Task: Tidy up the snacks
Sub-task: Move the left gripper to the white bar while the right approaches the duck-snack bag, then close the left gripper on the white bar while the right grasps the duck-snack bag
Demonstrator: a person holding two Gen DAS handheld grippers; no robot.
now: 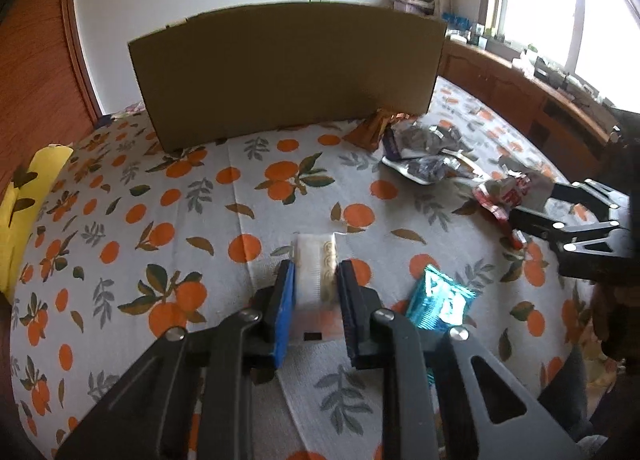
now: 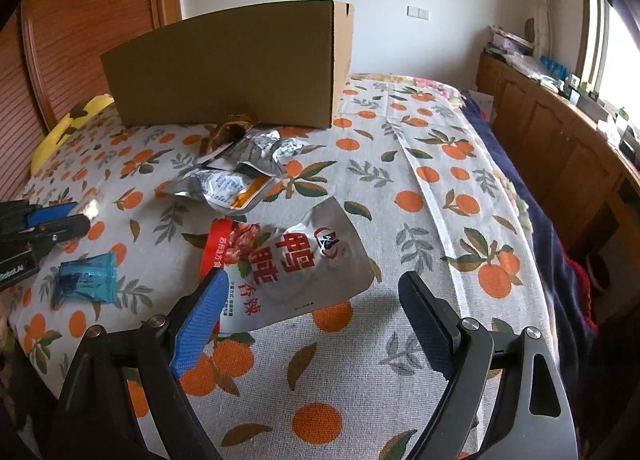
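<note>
The left gripper (image 1: 316, 284) clamps a white snack packet (image 1: 318, 266) above the orange-print tablecloth (image 1: 180, 195). The right gripper (image 2: 316, 300) hangs open over a red-and-silver duck snack pouch (image 2: 304, 260), which lies in front of the cardboard box (image 2: 224, 71).

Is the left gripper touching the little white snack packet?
Touching. In the left wrist view, the left gripper has its two pads pressed against both sides of the white snack packet, with no gap showing on either side.
</note>
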